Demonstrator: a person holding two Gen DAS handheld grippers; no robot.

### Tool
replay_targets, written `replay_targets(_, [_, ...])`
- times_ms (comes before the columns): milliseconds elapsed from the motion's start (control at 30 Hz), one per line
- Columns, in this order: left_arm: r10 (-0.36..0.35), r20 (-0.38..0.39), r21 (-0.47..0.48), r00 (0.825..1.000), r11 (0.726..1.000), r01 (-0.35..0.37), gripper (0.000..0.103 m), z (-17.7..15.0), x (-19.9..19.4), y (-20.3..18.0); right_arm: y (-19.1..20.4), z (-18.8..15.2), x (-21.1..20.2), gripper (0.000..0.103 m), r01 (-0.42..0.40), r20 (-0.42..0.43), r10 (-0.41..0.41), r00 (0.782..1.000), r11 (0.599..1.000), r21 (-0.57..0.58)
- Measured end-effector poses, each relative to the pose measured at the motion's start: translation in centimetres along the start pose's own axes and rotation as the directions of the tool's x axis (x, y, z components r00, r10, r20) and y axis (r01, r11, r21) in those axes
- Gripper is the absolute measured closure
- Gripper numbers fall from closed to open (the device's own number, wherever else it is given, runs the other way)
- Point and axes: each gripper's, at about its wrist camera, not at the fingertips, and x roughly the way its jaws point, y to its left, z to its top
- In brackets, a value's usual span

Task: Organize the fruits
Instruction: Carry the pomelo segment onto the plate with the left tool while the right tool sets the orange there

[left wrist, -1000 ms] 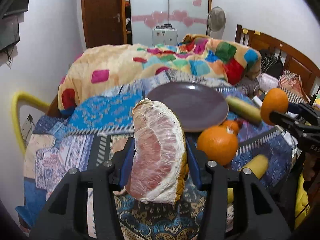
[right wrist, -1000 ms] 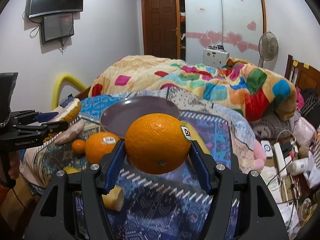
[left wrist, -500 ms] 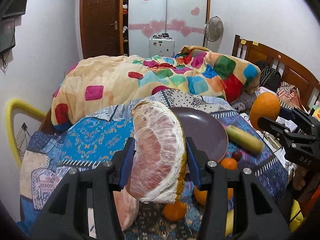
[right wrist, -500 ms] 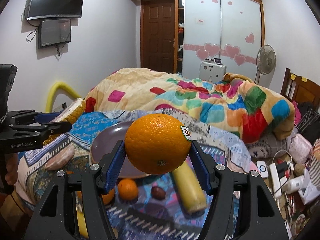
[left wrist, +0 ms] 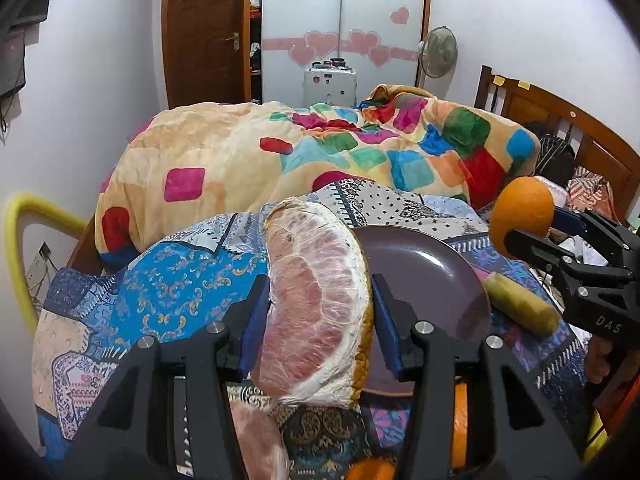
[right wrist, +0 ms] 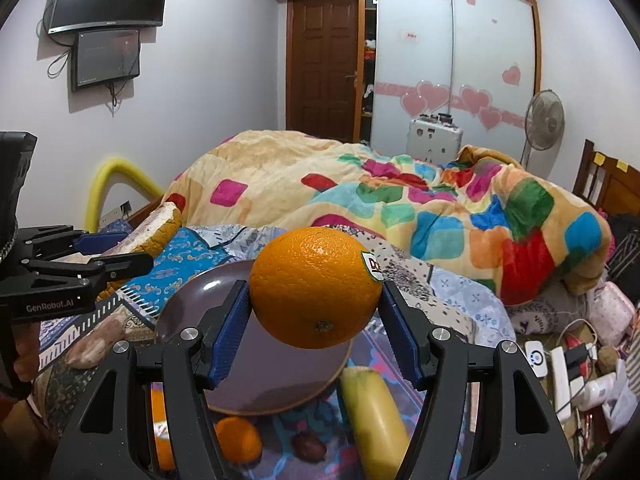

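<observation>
My left gripper (left wrist: 318,316) is shut on a big peeled pomelo wedge (left wrist: 316,312) and holds it above the near left rim of a purple plate (left wrist: 432,280). My right gripper (right wrist: 316,312) is shut on a large orange (right wrist: 316,288) with a sticker, above the same plate (right wrist: 264,376). In the left wrist view the right gripper (left wrist: 532,228) with its orange (left wrist: 520,212) is at the right. In the right wrist view the left gripper (right wrist: 120,256) with the pomelo wedge (right wrist: 156,228) is at the left.
On the patterned bedspread (left wrist: 168,292) lie a yellow-green banana (right wrist: 372,420), a small orange (right wrist: 238,438), another orange (right wrist: 160,432), a dark small fruit (right wrist: 308,446) and a second pomelo piece (left wrist: 260,440). A colourful blanket (left wrist: 320,152) is heaped behind. Cluttered items (right wrist: 576,368) lie right of the bed.
Both grippers have risen and moved forward with their fruit, so they now hang over the plate. The loose fruit on the bedspread has slid to the bottom of both views.
</observation>
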Motion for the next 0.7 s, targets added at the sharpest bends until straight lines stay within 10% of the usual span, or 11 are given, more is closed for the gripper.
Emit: replay_targets(700, [0.018,-0.126,0.007,0.992,1.0,-0.017,0.054,1.0,7.2,-0.7,0.1,-0.2,6.8,0.041,-0.002,-0.186,-0.013,0.982,0.997,-0.08])
